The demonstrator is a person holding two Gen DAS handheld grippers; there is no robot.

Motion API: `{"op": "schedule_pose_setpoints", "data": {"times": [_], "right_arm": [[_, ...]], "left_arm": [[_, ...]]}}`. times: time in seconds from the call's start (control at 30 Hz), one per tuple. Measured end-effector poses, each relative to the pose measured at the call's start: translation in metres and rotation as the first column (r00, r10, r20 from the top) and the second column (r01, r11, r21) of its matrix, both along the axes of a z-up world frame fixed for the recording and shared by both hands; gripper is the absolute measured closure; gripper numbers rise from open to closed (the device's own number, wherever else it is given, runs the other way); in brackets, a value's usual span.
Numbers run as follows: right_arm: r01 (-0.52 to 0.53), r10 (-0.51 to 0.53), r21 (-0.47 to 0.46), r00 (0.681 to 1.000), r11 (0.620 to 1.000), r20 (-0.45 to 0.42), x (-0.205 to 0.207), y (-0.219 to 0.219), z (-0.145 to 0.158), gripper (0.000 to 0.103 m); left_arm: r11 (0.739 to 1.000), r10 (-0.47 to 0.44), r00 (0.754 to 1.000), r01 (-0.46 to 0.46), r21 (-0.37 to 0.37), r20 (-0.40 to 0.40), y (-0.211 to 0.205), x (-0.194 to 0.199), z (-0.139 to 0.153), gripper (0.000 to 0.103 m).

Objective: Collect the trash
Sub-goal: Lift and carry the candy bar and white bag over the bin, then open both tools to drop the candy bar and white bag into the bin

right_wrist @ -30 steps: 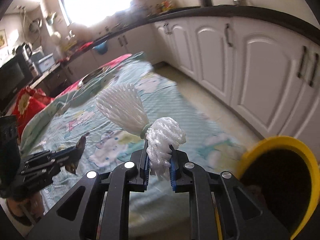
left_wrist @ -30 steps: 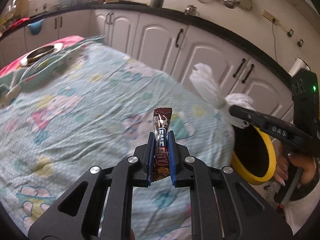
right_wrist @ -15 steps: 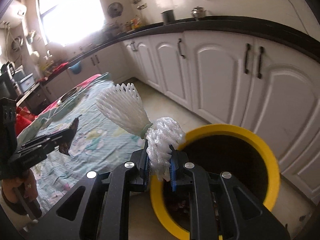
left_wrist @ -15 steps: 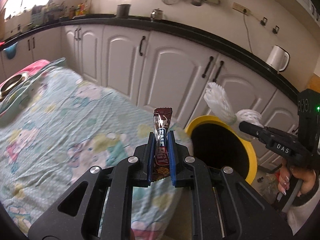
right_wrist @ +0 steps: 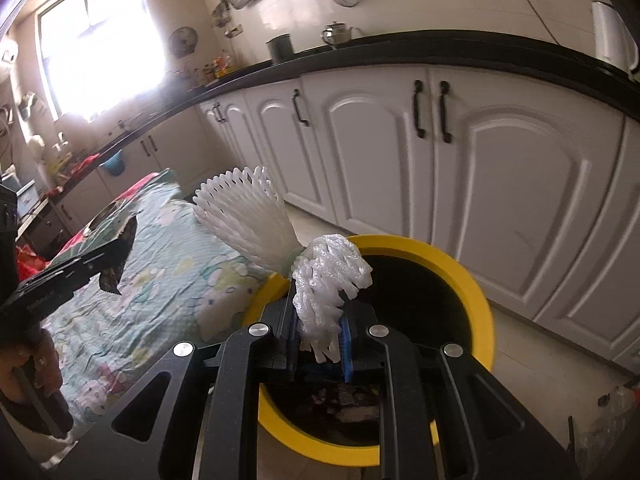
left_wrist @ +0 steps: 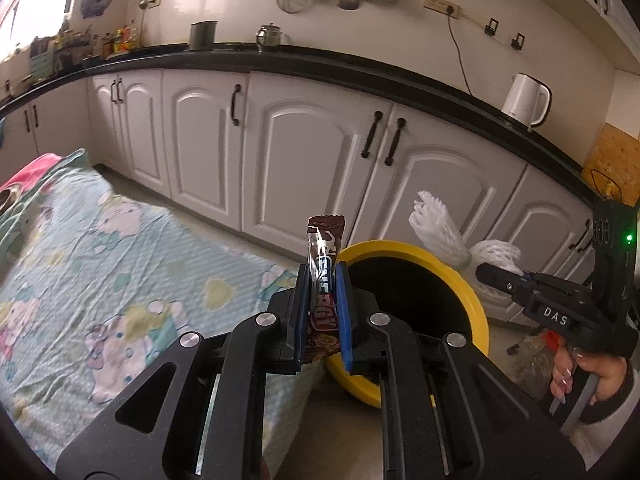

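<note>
My left gripper is shut on a brown candy wrapper that stands upright between its blue pads, at the near-left rim of the yellow-rimmed black bin. My right gripper is shut on a white foam fruit net, held over the near-left rim of the same bin. In the left wrist view the right gripper and the foam net hang over the bin's far right side. In the right wrist view the left gripper with the wrapper is at the left.
A table under a patterned turquoise cloth lies to the left of the bin. White cabinets under a black counter run behind it. Some trash lies in the bin's bottom. A white kettle stands on the counter.
Both grippers have swung from over the tablecloth to the right, towards the bin, each keeping its grip. The bin now lies just ahead of both.
</note>
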State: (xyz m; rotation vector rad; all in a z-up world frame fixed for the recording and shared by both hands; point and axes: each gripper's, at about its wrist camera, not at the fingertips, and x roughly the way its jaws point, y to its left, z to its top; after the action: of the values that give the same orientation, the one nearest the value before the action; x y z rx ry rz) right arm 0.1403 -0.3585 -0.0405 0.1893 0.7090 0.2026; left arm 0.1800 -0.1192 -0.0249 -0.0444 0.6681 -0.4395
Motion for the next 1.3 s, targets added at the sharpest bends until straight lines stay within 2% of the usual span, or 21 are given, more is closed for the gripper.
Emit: {"op": "schedule_pose_setpoints", "data": {"times": [0.23,0.37,0.63,1.07,1.3], "right_arm": [[0.049,-0.049,-0.002,0.999,0.999,-0.014,-0.008,-0.02,-0.007,0.087],[0.071,-0.072,-0.04,0.997,0.997,-0.017,-0.015,-0.027,-0.013,0.087],[0.096,-0.099,-0.056,0.994,0.994,-0.056,-0.026,-0.037,-0.028,0.087],[0.032,-0.043,-0.077,0.987,0.997,-0.155,-0.03,-0.031,-0.053,0.084],[-0.018,0.004,-0.078,0.986,0.997,-0.167,-0.026,-0.018,-0.056,0.082]], "left_arm": [[0.999,-0.049,0.999,0.049,0.009,0.004,-0.029,0.004,-0.001,0.095],[0.997,-0.071,0.997,0.07,0.013,0.007,-0.042,0.007,-0.001,0.095],[0.994,-0.108,0.994,0.108,0.028,-0.001,-0.069,0.016,-0.005,0.095],[0.988,-0.148,0.988,0.15,0.045,-0.051,-0.099,0.035,-0.019,0.095],[0.987,-0.153,0.985,0.157,0.047,-0.079,-0.109,0.046,-0.024,0.093]]}}
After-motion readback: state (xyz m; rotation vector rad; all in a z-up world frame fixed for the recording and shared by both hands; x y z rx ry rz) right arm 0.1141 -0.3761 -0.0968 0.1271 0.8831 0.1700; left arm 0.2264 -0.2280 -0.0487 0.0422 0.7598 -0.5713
